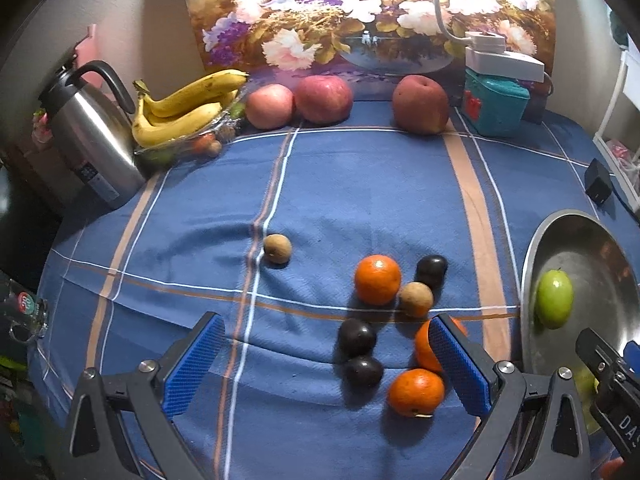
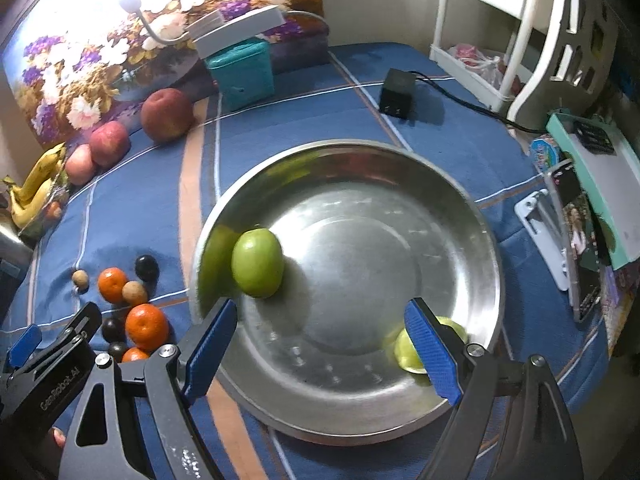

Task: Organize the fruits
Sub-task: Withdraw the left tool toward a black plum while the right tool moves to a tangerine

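Your left gripper (image 1: pixel 327 354) hangs low over the blue plaid tablecloth (image 1: pixel 360 184), its blue-padded jaws spread wide and gripping nothing. Between and just beyond its fingers lies the loose fruit: one orange (image 1: pixel 416 392) nearest you, a second orange (image 1: pixel 426 346) partly hidden behind the right-hand pad, and two dark plums (image 1: pixel 363 371) (image 1: pixel 357 337) touching each other. A little farther sit a brown round fruit (image 1: pixel 416 299), a third orange (image 1: pixel 377 279) and a third plum (image 1: pixel 431 271), bunched close together, with another brown fruit (image 1: pixel 277 248) lying apart to the left.

Your right gripper (image 2: pixel 322 346) hovers above the steel bowl (image 2: pixel 400 168), jaws likewise wide apart and empty. Inside the bowl, a yellow-green fruit (image 2: pixel 404 350) rests against the near wall, half hidden behind the right finger, while a green apple-like fruit (image 2: pixel 258 262) sits at the left wall, its reflection showing in the metal.

Along the far edge of the table, three red apples (image 1: pixel 269 106) (image 1: pixel 324 99) (image 1: pixel 420 105) line up before a floral painting (image 1: pixel 360 12). A bunch of bananas (image 1: pixel 184 108) lies beside a steel kettle (image 1: pixel 92 136) at far left; a teal box (image 1: pixel 494 106) stands at far right.
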Demonstrator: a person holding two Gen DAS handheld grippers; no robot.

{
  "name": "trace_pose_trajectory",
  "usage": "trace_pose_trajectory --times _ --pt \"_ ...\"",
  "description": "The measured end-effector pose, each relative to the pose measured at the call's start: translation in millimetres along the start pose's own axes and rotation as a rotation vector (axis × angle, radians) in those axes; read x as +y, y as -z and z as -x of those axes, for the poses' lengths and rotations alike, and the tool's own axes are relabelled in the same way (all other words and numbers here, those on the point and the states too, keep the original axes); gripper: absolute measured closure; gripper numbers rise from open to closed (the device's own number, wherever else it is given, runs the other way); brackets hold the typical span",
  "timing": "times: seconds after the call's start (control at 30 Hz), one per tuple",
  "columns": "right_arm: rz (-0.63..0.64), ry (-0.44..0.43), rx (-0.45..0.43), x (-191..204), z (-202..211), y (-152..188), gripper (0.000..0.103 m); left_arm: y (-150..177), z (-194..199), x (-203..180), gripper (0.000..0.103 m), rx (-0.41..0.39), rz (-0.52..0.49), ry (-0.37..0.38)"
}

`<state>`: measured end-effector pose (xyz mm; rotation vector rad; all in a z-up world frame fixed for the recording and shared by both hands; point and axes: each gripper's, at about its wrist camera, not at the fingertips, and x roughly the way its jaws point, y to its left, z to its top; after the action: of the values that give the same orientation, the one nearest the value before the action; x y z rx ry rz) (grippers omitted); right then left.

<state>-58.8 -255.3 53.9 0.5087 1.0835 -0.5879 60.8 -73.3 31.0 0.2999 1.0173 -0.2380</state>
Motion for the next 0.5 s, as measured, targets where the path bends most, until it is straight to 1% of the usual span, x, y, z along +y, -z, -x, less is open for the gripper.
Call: trace_pose_trajectory --times 0.13,0.27,0.33,0.4,0.5 --pt "0.039 -0.012 -0.016 12 0 3 0.017 1 -2 12 0.000 -0.003 0.011 -0.016" --pt "0.077 -0.002 -0.035 23 3 6 0.017 2 -1 26 0.000 -0.021 0.010 -0.042" --pt "0.095 -0.020 -0.052 28 5 8 0.017 2 -1 35 0.000 -0.021 0.023 -0.042" --pt "0.129 -0.018 -0.072 36 6 11 0.017 1 0 45 0.000 -0.022 0.047 -0.035" --pt "0.154 -0.015 -0.067 47 5 14 0.017 1 0 56 0.000 -0.022 0.070 -0.026"
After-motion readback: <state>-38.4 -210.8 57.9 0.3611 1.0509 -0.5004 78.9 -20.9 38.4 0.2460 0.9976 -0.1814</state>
